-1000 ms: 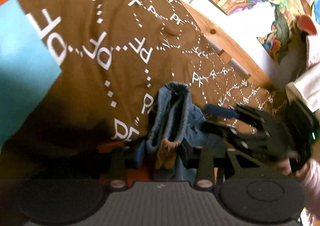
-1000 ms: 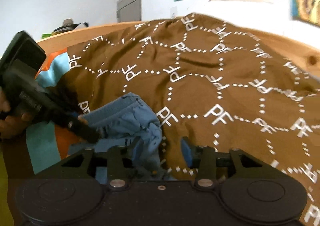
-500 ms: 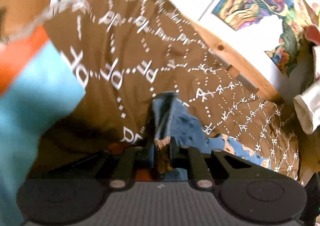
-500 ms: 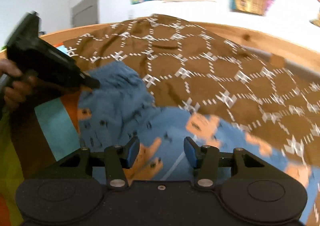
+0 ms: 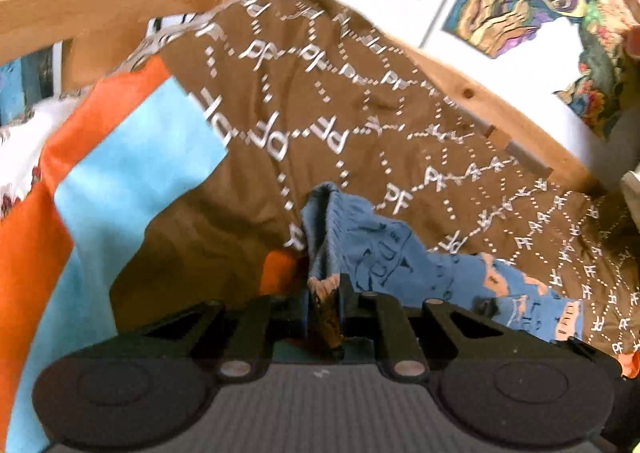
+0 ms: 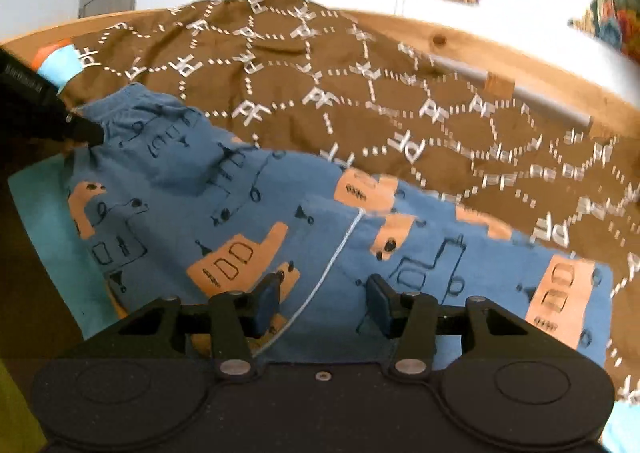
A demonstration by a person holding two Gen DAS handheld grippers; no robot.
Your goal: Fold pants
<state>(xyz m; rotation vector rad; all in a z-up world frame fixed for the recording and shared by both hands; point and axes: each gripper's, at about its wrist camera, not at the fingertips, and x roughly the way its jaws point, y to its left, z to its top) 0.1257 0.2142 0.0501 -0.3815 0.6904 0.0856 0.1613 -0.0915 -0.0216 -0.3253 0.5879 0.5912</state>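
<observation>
Blue patterned pants (image 6: 280,205) spread over a brown bedspread (image 6: 360,93), one gripper pinching an edge.

The left gripper (image 5: 325,313) is clamped on a bunched edge of the pants, seemingly the waistband, lifting it slightly off the bed. The right gripper (image 6: 322,301) hovers over the middle of the pants, jaws wide and holding nothing. This looks like the laying-out step before any fold; next, the free gripper likely needs to grasp a second edge.

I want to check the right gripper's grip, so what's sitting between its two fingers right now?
In the right wrist view, the right gripper is open over the blue pants. Between its fingers lie pants fabric and a thin white drawstring, ungripped.
</observation>
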